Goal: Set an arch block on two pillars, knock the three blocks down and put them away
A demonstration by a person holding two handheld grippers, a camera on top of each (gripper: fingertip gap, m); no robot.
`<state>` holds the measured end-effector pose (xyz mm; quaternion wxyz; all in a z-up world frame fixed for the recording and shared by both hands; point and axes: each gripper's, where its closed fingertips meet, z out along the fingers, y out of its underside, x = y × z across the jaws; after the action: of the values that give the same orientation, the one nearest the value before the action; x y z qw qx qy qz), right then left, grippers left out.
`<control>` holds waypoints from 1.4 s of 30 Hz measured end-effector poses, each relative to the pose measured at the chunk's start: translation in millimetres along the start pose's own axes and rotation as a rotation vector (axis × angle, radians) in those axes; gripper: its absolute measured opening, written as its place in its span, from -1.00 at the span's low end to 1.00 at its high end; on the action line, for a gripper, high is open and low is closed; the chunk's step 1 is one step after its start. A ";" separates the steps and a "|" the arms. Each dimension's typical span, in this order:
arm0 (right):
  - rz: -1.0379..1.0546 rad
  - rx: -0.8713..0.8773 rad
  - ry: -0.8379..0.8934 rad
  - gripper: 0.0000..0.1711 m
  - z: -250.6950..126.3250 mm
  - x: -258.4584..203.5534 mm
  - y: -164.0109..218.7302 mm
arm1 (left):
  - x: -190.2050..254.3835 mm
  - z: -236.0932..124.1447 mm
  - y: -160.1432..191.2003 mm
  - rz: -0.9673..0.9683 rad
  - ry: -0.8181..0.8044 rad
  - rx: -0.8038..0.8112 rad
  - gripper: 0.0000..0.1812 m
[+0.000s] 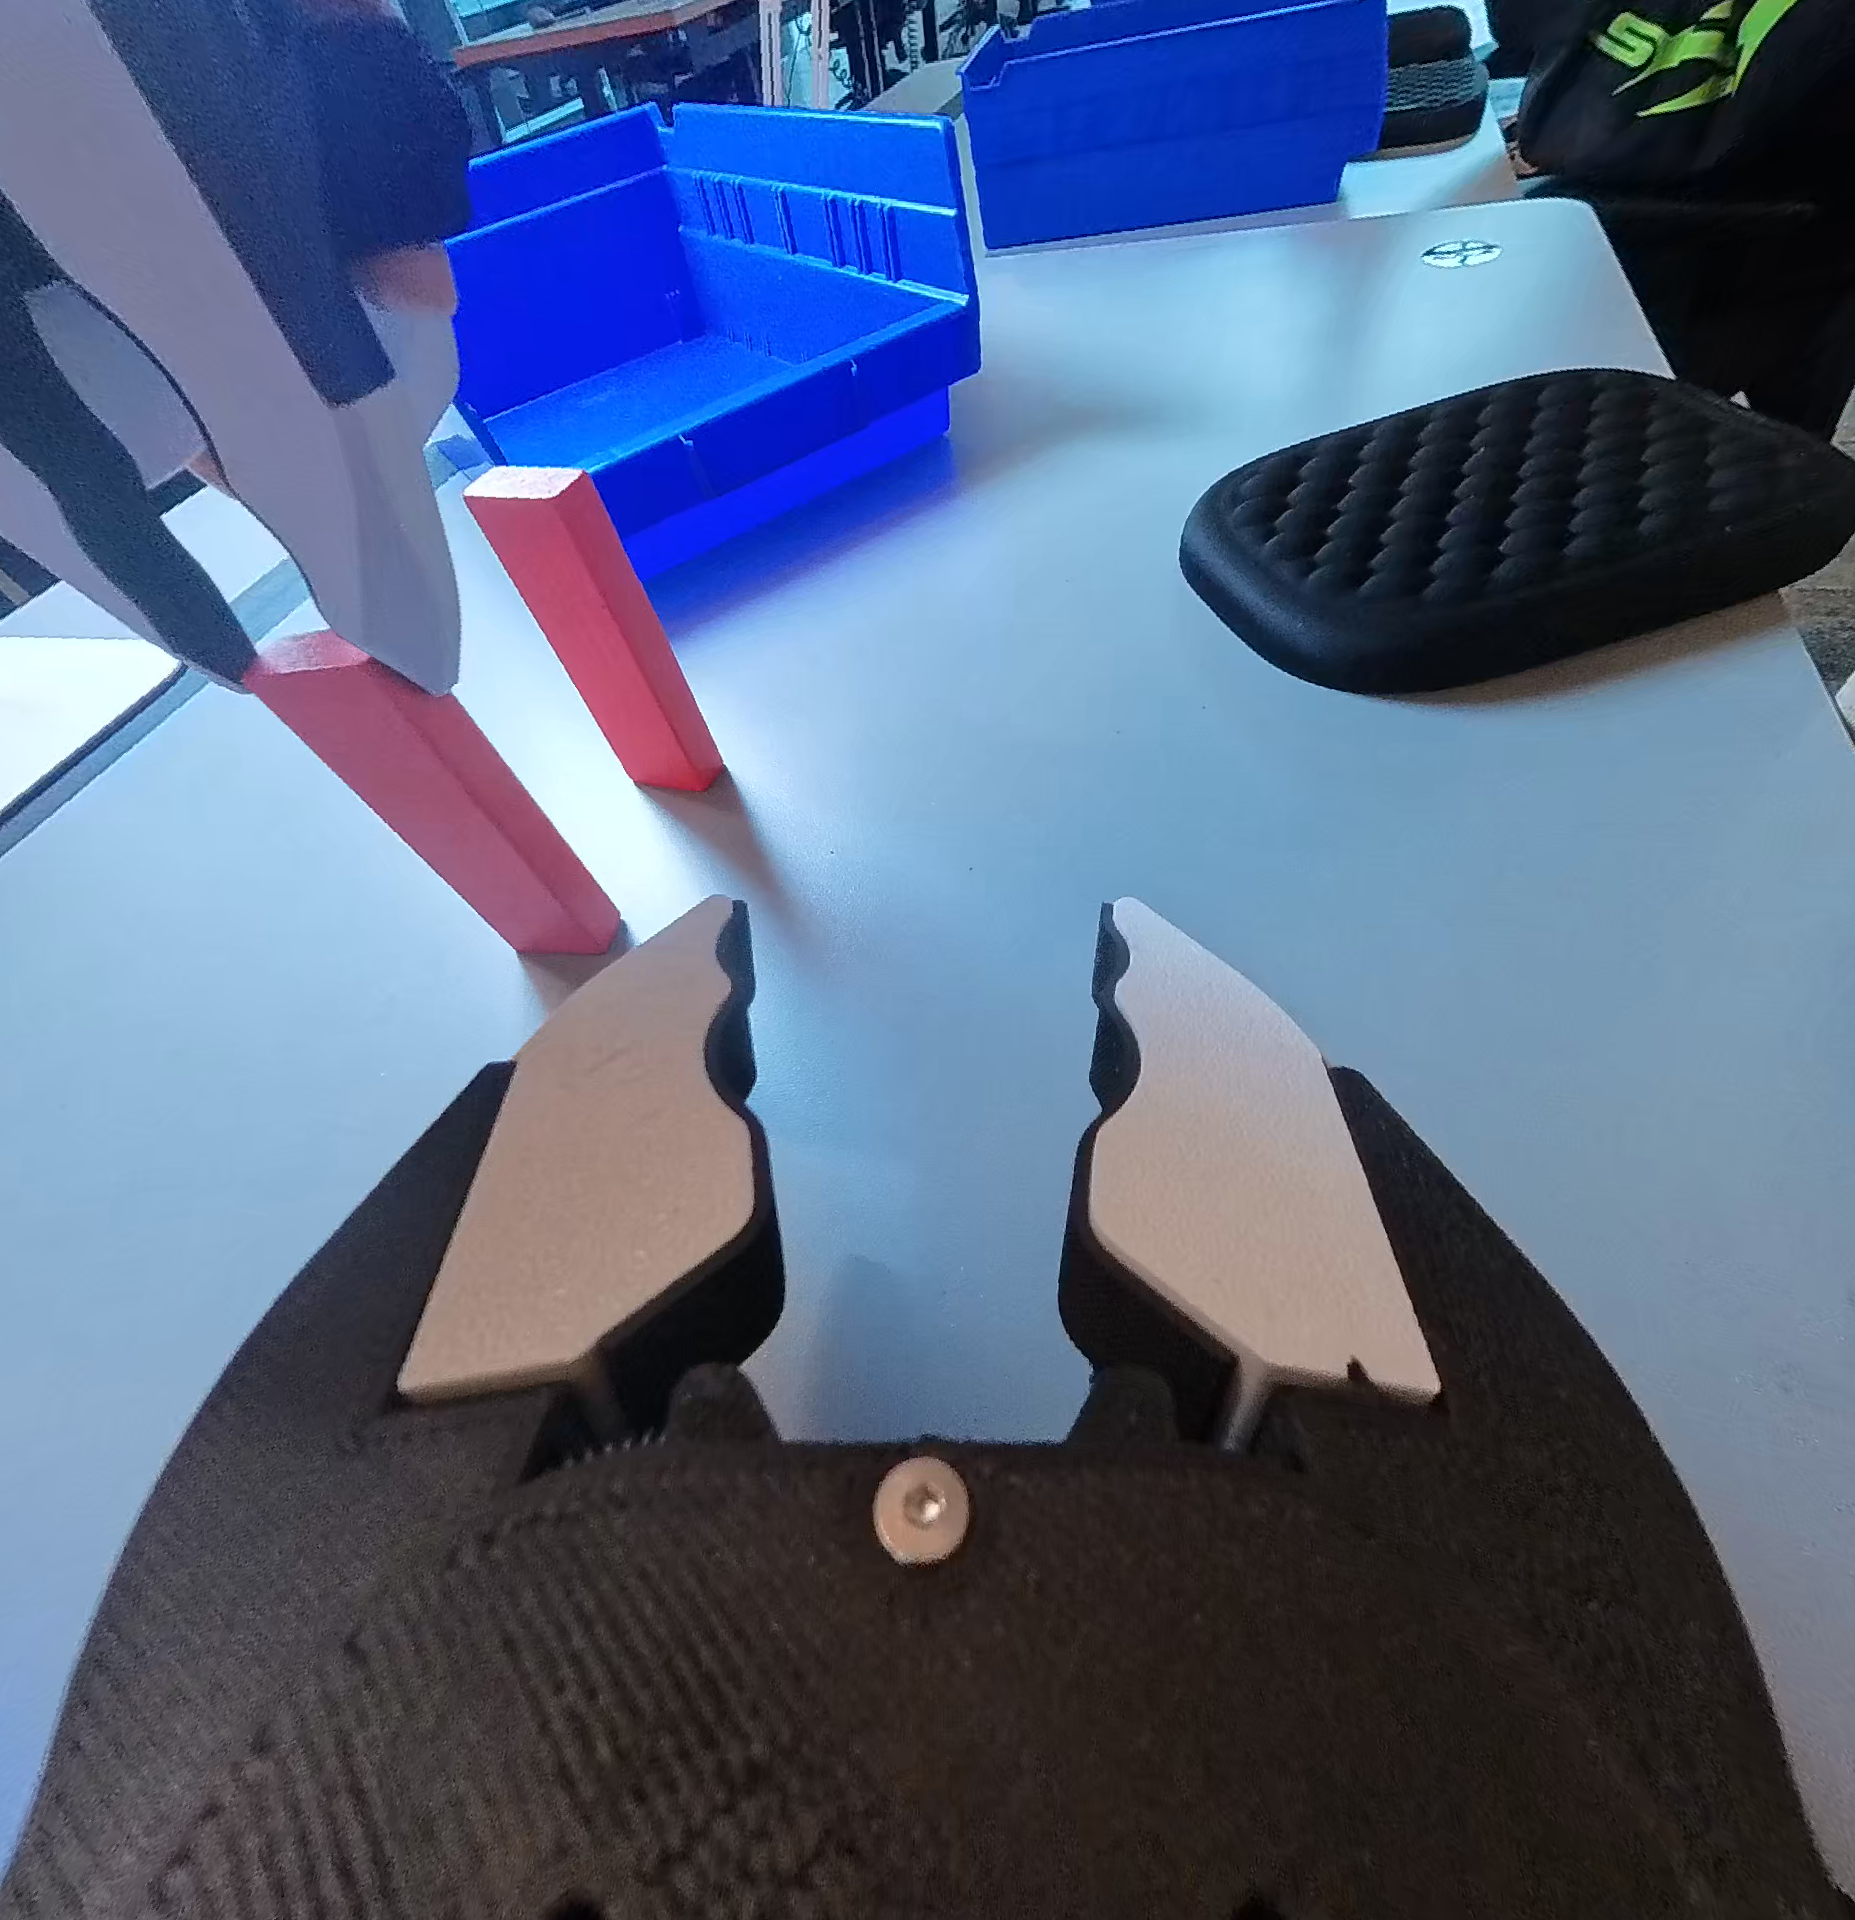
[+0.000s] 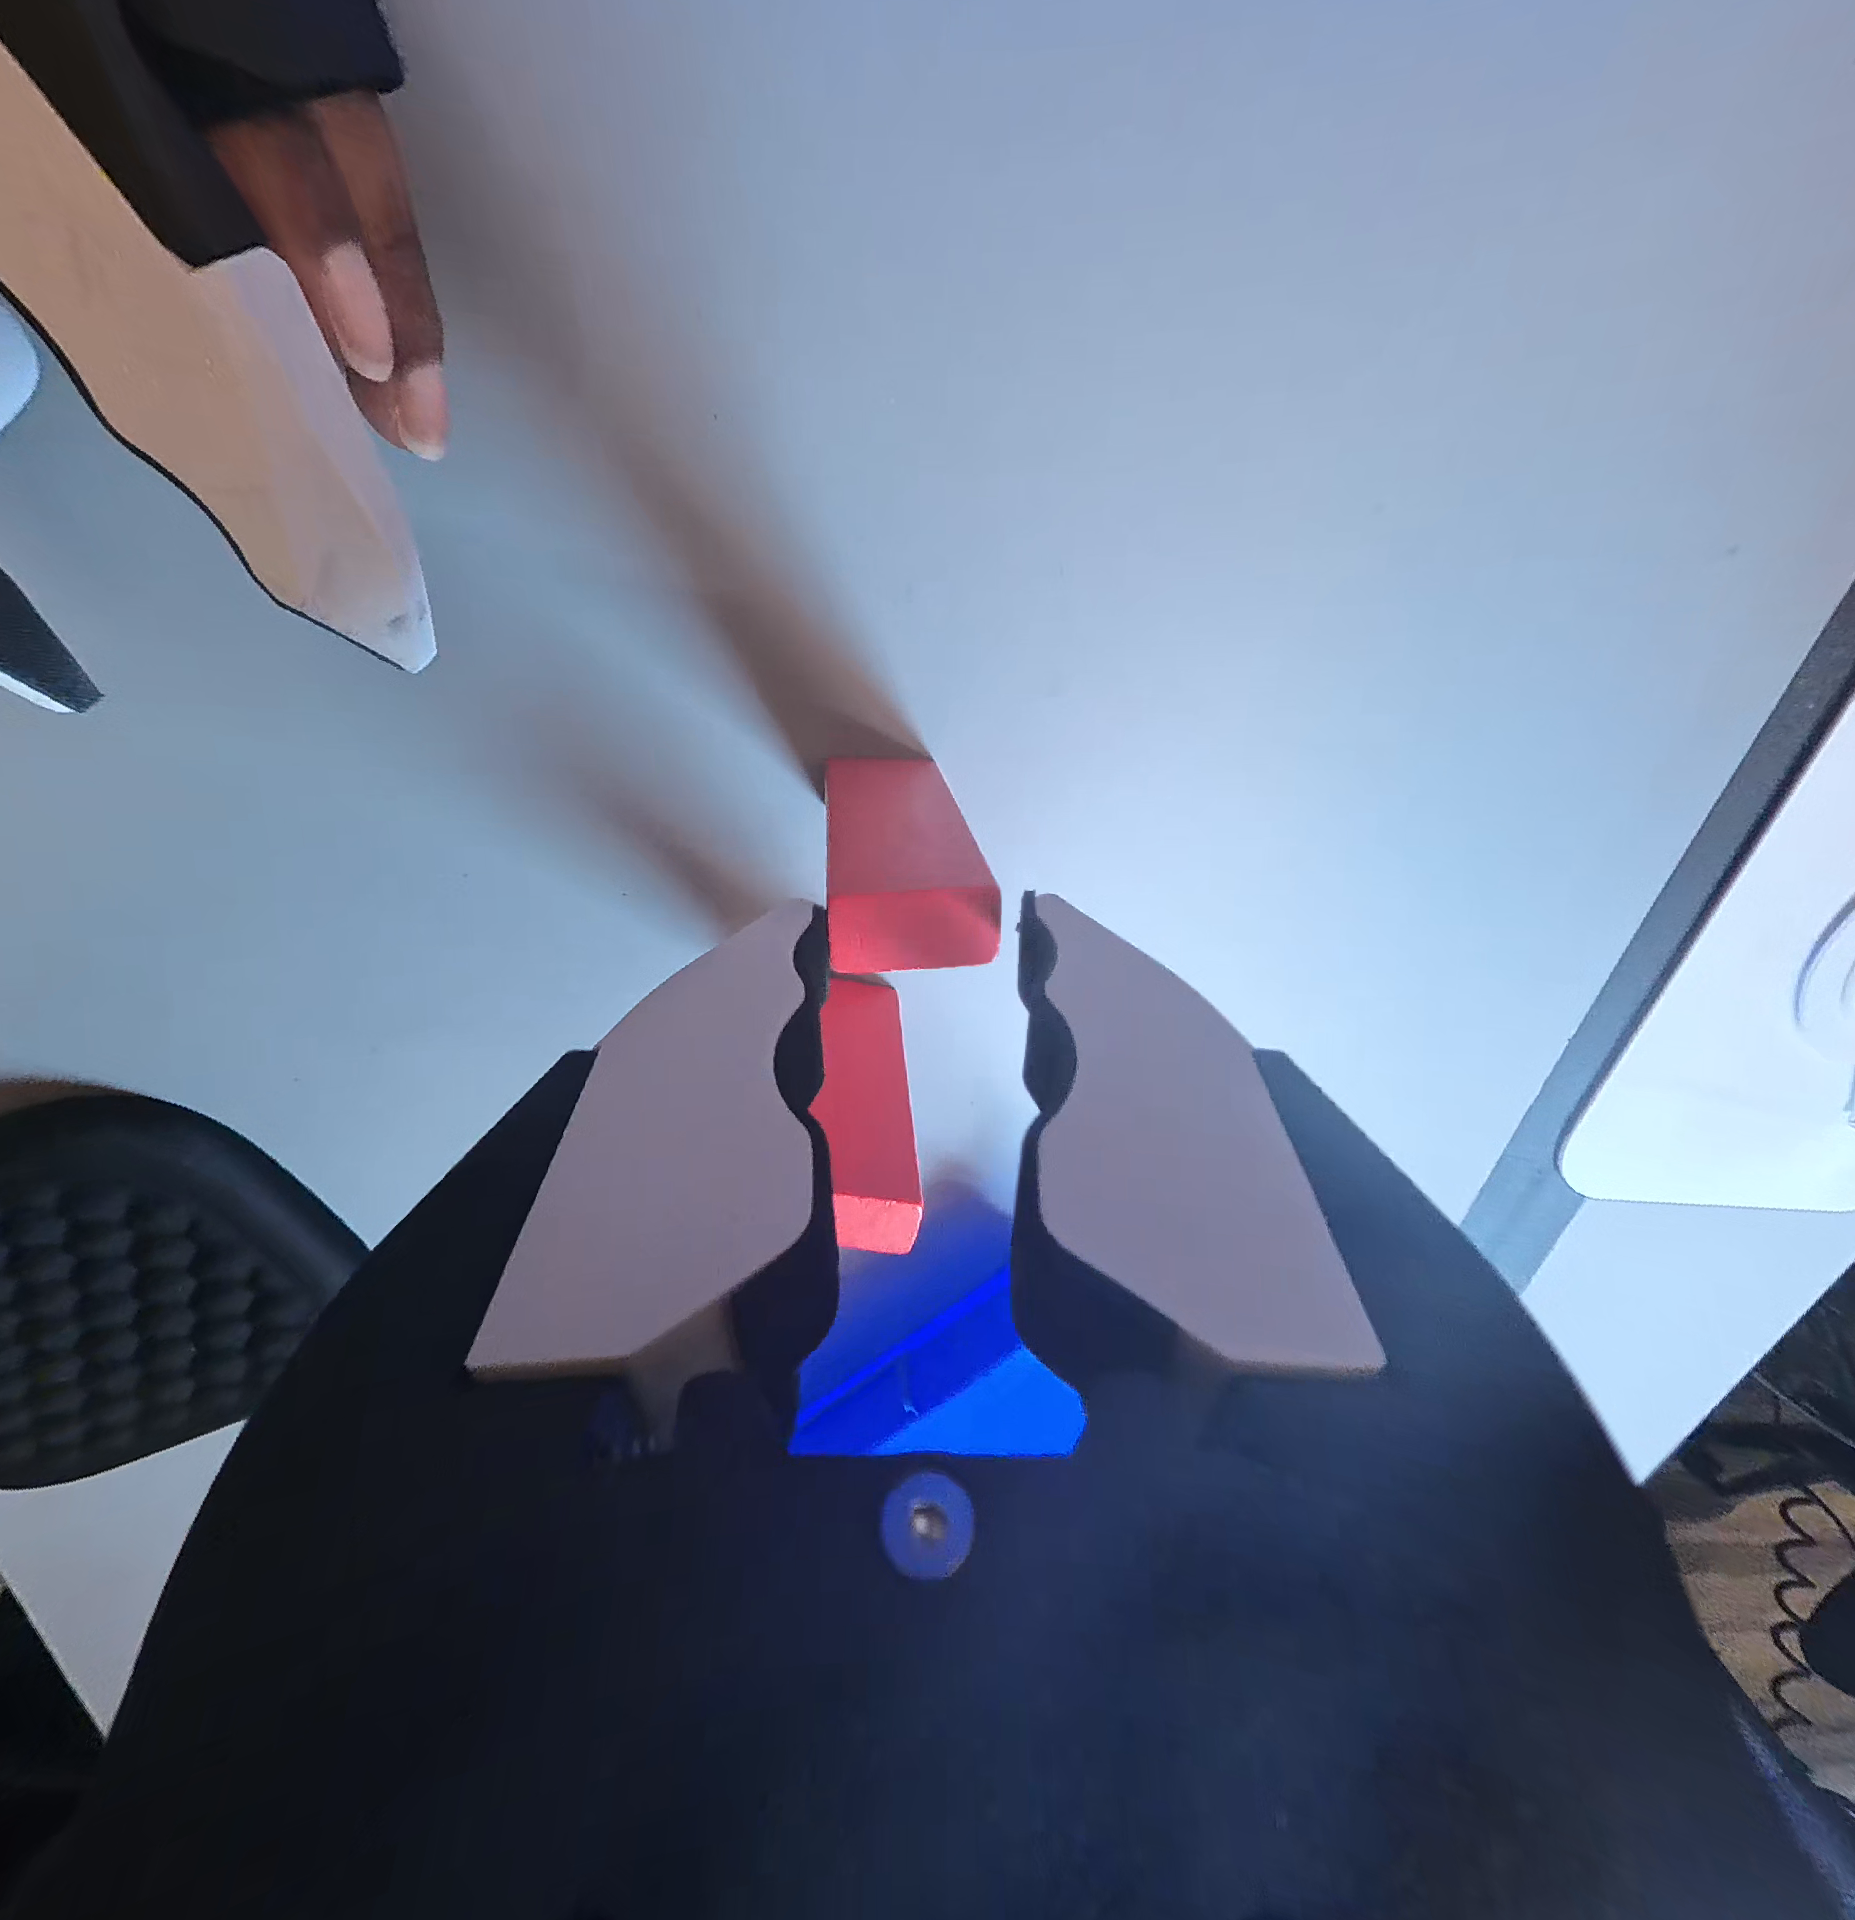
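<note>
Two red pillar blocks stand upright on the white table (image 1: 1006, 748), a short gap apart: the nearer pillar (image 1: 455, 810) and the farther pillar (image 1: 601, 634). My right gripper (image 1: 325, 665) comes down from the upper left, and its open fingers straddle the top of the nearer pillar. The right wrist view looks down on this pillar top (image 2: 912, 930) between the tips of my right gripper (image 2: 918, 925), with a small gap on the right side. The other pillar (image 2: 871, 1122) shows between the fingers behind it. My left gripper (image 1: 923, 925) is open and empty, low over the table just right of the nearer pillar.
An open blue bin (image 1: 715, 343) stands right behind the pillars, and a second blue bin (image 1: 1172, 135) is farther back. A black textured pad (image 1: 1525, 530) lies at the right table edge. In the right wrist view my left gripper (image 2: 248, 675) and a person's fingers (image 2: 383, 301) show at upper left.
</note>
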<state>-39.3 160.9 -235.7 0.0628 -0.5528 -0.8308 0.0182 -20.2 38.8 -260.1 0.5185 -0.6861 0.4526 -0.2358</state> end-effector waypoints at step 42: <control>0.139 -0.040 -0.011 -0.62 3.2 -1.7 -0.8 | -57.6 -10.6 20.4 -0.207 -0.276 -0.086 -0.17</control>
<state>-39.8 159.1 -239.0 0.0459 -0.6103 -0.7908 0.0091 -63.9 82.3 -266.8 0.5190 -0.7764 0.3135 -0.1719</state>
